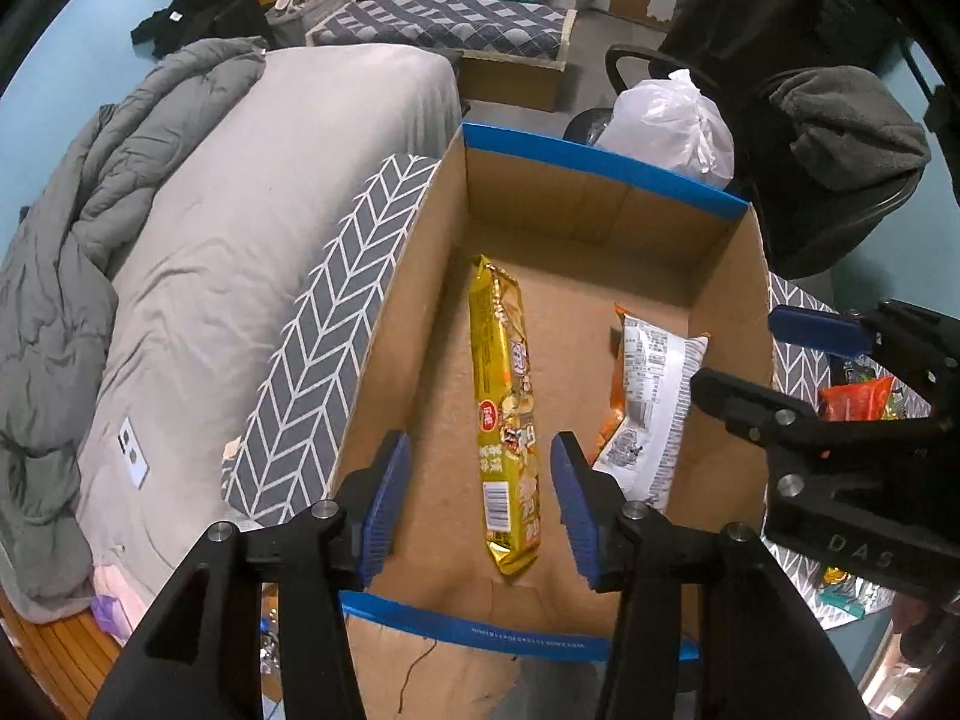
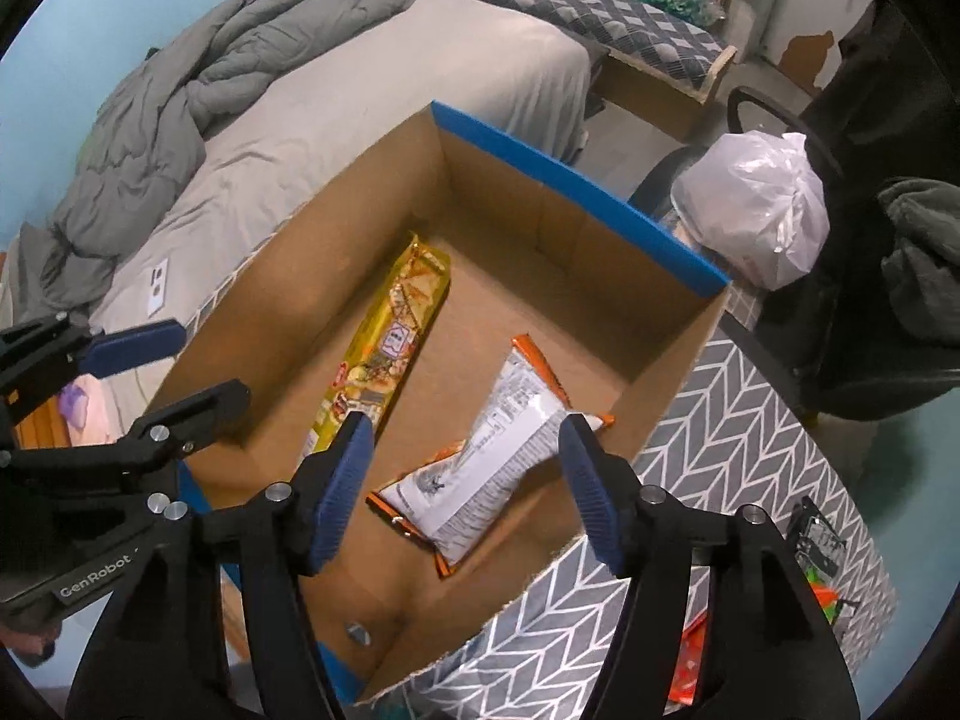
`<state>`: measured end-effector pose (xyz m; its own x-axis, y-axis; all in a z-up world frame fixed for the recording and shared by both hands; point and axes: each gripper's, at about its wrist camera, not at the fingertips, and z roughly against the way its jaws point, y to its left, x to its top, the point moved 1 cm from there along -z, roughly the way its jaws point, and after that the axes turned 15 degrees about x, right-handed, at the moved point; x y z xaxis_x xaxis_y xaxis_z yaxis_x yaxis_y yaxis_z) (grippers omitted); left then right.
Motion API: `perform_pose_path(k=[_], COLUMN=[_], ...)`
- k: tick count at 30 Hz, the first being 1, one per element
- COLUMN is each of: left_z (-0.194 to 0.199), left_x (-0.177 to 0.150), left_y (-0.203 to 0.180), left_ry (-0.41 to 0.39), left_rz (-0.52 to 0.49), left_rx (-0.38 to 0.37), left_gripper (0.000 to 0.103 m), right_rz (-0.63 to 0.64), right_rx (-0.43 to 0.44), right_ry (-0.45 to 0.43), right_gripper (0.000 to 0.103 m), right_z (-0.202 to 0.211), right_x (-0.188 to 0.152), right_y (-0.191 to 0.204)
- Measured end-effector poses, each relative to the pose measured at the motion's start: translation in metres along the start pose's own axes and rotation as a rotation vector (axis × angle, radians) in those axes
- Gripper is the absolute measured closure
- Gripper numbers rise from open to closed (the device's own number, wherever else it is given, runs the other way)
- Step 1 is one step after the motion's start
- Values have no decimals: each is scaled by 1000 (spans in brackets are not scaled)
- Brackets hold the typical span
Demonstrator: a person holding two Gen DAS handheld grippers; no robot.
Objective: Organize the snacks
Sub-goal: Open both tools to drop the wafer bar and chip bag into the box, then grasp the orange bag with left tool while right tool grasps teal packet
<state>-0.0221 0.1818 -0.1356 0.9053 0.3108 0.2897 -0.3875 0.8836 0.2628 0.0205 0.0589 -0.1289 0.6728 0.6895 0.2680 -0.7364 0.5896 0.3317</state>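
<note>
Both packets lay released in the box [image 2: 600,192]: yellow packet [image 1: 504,402] between the parted left gripper [image 1: 480,510], white packet [image 2: 480,468] under the parted right gripper [image 2: 462,480]. More snacks [image 1: 858,399], seemingly at three o'clock, were best fetched after a straight lift.

Left tongs [image 1: 480,474]: black frame, blue pads [image 1: 384,504], pointed steeply downward. Jaws parted, nothing pressed between them. Pads stand clear on either side of the gap, at 9 and 3 o'clock.

Right tongs [image 2: 462,468]: same make, black frame, blue pads [image 2: 345,486], likewise pointed steeply downward. Jaws parted somewhat wider than the left pair, gripping nothing.

Placement: the two tongs hang side by side, near each other but apart; each shows at the edge of the other's view.
</note>
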Motion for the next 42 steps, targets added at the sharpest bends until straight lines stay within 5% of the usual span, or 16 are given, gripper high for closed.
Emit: perform_pose_path(k=[4,19,42], left_z=[10,43,80], left_x=[-1,1,-9], left_y=[1,-30,-137], left_ry=[-14,-43,-79], left_rz=[10,-43,-290], left_rx=[-1,-73,-171], left_gripper=[46,45,41], right_rz=[-14,-112,-432], right_rx=[-15,-104,-231], right_ry=[-10,-53,-121], right_gripper=[37,32,32], right_z=[10,54,131], right_x=[-2,-36,-161], right_y=[-2,-28,-107])
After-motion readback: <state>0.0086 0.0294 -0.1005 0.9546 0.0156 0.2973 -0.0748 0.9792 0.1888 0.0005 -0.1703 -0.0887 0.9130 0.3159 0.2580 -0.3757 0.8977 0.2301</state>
